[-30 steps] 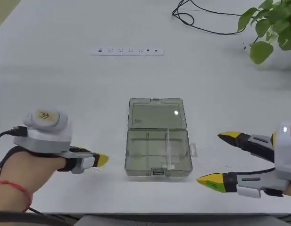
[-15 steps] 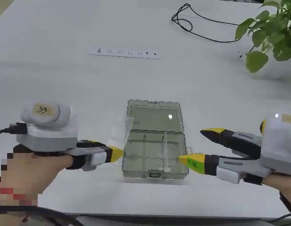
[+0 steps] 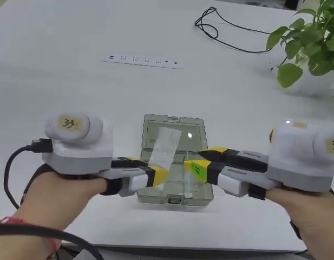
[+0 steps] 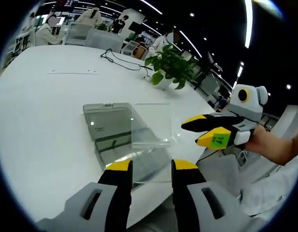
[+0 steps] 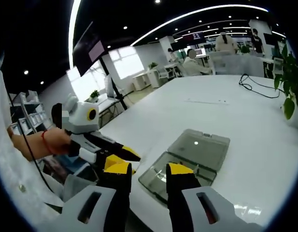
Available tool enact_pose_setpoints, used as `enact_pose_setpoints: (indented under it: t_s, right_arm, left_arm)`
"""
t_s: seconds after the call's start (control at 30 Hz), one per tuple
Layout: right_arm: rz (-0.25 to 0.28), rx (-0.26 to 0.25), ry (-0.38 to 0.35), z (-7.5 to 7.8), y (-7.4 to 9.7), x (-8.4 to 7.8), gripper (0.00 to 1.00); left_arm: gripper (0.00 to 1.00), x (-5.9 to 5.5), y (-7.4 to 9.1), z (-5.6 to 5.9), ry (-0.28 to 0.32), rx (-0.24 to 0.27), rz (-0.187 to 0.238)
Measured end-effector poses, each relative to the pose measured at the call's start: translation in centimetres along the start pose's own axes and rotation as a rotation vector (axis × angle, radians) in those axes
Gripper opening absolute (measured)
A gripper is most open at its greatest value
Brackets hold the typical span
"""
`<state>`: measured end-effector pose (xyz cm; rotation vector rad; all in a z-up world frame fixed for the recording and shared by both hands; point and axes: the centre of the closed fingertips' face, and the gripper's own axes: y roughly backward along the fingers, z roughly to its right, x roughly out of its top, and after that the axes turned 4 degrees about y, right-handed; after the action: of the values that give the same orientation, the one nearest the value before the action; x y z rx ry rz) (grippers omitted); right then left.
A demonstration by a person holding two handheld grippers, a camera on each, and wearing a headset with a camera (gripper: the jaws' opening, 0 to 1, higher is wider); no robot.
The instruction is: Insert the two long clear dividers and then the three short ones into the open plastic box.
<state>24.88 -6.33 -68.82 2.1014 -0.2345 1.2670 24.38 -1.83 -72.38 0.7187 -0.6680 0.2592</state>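
One long divider [image 3: 187, 183] already appears to stand in the tray of the open plastic box [image 3: 156, 196], running front to back a little right of the middle, so the task looks to be in its early part. A second clear divider [image 3: 164, 145] hangs tilted just above the left half of the tray, its lower end pinched in the left tongs [image 3: 157, 174]. Whether this is the other long piece or a short one cannot be told for sure, though its length against the tray suggests the long one. If so, it is not yet seated, and all three short ones are left to do; where they lie cannot be made out. The right tongs [image 3: 195, 158] hang spread and empty over the tray, just right of the held piece, close enough that they could crowd its way down. The fitted long divider stands near that path as well. The box sits on the bench [image 3: 74, 86] near the middle of its front edge, with its lid [image 3: 195, 130] folded flat toward the far side. Well apart from the work, a white power strip [image 3: 141, 59] lies toward the far edge, a black cable [image 3: 205, 30] toward the far right, and a potted plant [image 3: 310, 40] stands at the right edge.
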Motion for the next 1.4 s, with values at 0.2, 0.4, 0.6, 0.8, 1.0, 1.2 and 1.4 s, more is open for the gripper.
enact_pose_setpoints:
  t_s: [0.2, 0.4, 0.6, 0.8, 1.0, 1.2, 1.4]
  right_arm:
    - [0.001, -0.009, -0.068, -0.2, -0.8, -0.2, 0.23]
    - [0.0, -0.02, -0.107, -0.4, -1.3, -0.2, 0.17]
    - [-0.012, -0.039, -0.167, -0.4, -1.5, -0.4, 0.08]
    - [-0.008, -0.08, -0.21, -0.1, -1.6, -0.4, 0.06]
    - [-0.012, -0.08, -0.226, 0.0, -1.6, -0.4, 0.06]
    - [-0.015, -0.079, -0.236, 0.1, -1.6, -0.1, 0.06]
    - [-0.015, -0.076, -0.23, 0.3, -1.7, 0.4, 0.07]
  left_arm:
    - [0.3, 0.3, -0.3, 1.0, -0.011, -0.027, 0.012]
    - [0.3, 0.4, -0.6, 1.9, -0.022, -0.048, 0.015]
    - [0.3, 0.4, -0.7, 1.8, -0.039, -0.044, 0.014]
    - [0.3, 0.4, -1.0, 1.9, -0.058, -0.041, 0.018]
    - [0.31, 0.2, -1.1, 2.1, -0.08, -0.048, 0.013]
    - [0.37, 0.0, -0.9, 2.3, -0.113, -0.062, 0.014]
    - [0.46, -0.3, -0.4, 1.8, -0.16, -0.077, 0.013]
